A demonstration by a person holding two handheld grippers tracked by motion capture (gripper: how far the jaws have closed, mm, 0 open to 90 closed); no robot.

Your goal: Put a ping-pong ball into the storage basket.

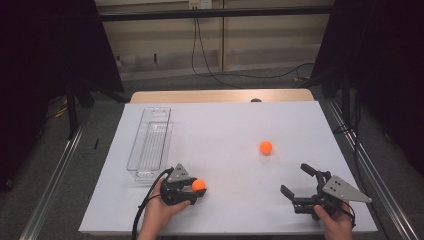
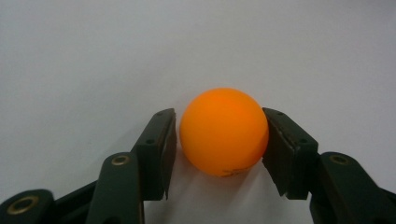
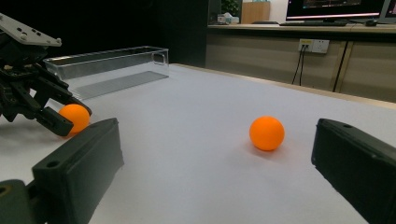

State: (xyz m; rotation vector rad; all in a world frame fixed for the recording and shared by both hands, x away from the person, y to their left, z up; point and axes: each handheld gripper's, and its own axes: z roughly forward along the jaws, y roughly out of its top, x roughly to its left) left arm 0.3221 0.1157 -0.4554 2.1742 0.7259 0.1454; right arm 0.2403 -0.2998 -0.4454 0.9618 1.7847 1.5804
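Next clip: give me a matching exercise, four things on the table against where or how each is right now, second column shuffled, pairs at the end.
Things:
1. near ball
2. far ball
3. clear bin
4. right gripper

States:
A. jaws wide open, nothing between them
B. lying free on the white table, right of centre
C. between the left gripper's jaws
D. empty, at the table's left side

Pairs: 1-C, 2-B, 3-D, 4-A
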